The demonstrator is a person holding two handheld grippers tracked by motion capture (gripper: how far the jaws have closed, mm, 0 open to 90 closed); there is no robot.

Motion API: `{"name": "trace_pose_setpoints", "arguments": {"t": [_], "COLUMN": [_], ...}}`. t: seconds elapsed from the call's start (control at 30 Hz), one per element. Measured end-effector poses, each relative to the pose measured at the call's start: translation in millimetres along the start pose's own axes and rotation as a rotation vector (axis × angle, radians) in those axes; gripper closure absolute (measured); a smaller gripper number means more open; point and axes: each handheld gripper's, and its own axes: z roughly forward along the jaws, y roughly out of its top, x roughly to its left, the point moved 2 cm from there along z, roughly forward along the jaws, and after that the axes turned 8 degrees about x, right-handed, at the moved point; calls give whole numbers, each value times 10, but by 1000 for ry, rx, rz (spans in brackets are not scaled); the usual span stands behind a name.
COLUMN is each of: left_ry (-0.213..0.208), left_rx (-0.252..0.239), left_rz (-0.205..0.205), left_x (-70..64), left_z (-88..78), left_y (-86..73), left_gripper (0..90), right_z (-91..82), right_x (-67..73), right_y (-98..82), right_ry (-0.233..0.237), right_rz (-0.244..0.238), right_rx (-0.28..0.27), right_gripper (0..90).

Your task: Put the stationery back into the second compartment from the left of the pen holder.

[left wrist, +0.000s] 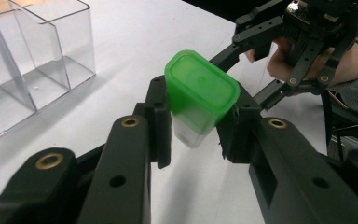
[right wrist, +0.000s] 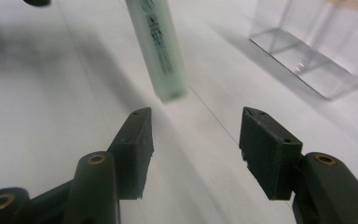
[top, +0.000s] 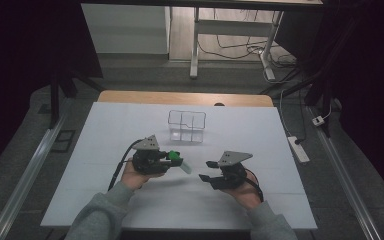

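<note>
My left gripper point(top: 175, 161) is shut on a highlighter pen with a green cap point(left wrist: 200, 91) and a pale translucent body point(top: 185, 167). It is held above the white table near the middle. In the left gripper view both jaws clamp the cap end. The pen's body point(right wrist: 157, 46) hangs just ahead of my right gripper point(right wrist: 196, 135), which stands open with nothing between its jaws. In the high view the right gripper point(top: 207, 171) sits a short way right of the pen's tip, and it appears beyond the cap as an open gripper point(left wrist: 261, 60).
A clear plastic organiser with several compartments point(top: 186, 126) stands on the white board point(top: 105, 150) beyond both grippers; its walls point(left wrist: 32, 56) and one corner point(right wrist: 307, 60) appear in the gripper views. A power strip point(top: 298, 149) lies on the floor at the right.
</note>
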Motion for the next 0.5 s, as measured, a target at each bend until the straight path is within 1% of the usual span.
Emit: {"name": "trace_pose_setpoints", "arguments": {"t": [0.17, 0.27, 0.3, 0.33, 0.5], "left_ry": [16, 22, 25, 30, 40], "left_rx": [3, 8, 9, 9, 6], "left_rz": [-2, -1, 0, 1, 0], "left_x": [24, 32, 34, 38, 53], "left_z": [-27, -38, -41, -45, -67], "left_y": [-8, -12, -13, -14, -18], "left_gripper": [675, 675, 675, 675, 675], "right_z": [-105, -160, -178, -190, -310], "right_x": [-80, -125, -144, -157, -238], "right_y": [-108, -155, -175, -190, -307], "right_ry": [-34, -44, -57, -57, -87], "right_rz": [32, 43, 43, 49, 95], "right_rx": [2, 8, 17, 15, 11], "right_gripper": [444, 440, 440, 438, 430]}}
